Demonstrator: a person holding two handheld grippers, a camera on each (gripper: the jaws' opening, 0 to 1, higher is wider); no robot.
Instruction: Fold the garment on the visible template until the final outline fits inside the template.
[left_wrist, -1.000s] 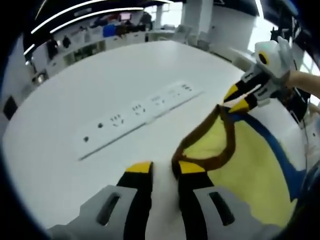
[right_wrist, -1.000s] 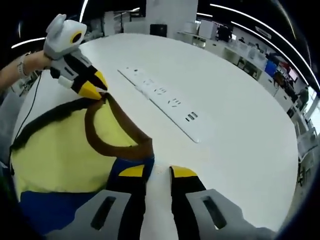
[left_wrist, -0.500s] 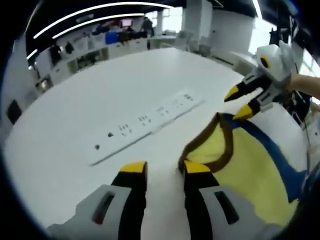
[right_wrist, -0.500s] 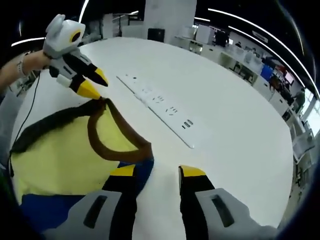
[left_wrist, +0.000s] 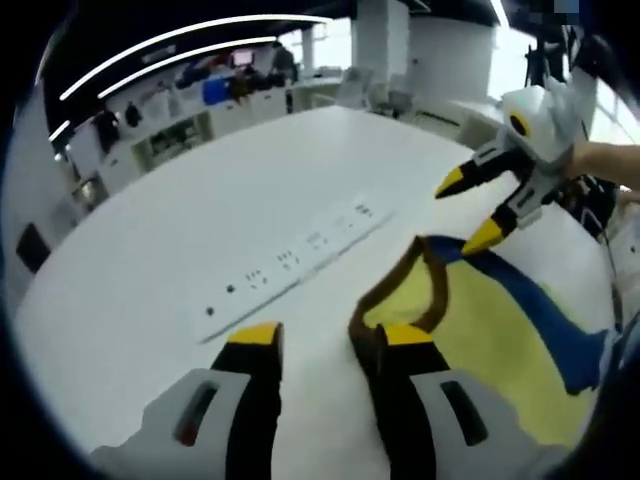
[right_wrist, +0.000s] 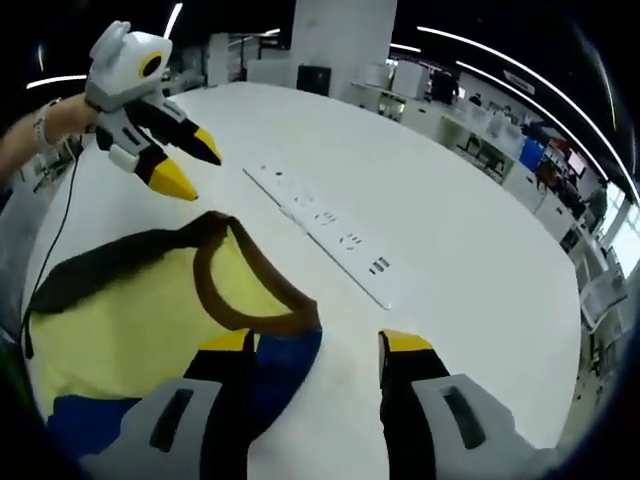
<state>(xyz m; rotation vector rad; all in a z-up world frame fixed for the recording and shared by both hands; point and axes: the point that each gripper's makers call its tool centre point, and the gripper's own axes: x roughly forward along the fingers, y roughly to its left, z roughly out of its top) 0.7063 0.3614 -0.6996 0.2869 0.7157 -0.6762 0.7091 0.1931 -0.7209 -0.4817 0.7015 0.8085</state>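
A yellow garment (left_wrist: 490, 320) with a brown collar (left_wrist: 435, 285) and blue trim lies flat on the white table (left_wrist: 150, 260). My left gripper (left_wrist: 330, 340) is open, its right jaw beside the collar edge and nothing between the jaws. My right gripper (left_wrist: 468, 212) hovers open just above the garment's far corner. In the right gripper view the garment (right_wrist: 140, 310) spreads to the left, and my right gripper (right_wrist: 315, 345) stands open with its left jaw over the blue edge. The left gripper (right_wrist: 195, 172) hangs open above the dark shoulder edge, apart from the cloth.
A long white power strip (left_wrist: 300, 255) with several sockets is set into the table beyond the garment, also seen as the power strip (right_wrist: 330, 225). A person's hand (right_wrist: 60, 120) holds the left gripper. Office desks and shelves stand past the table's far edge.
Both grippers have let go of the garment's collar corners, spread their jaws wider and lifted away. The collar now lies slack on the table.
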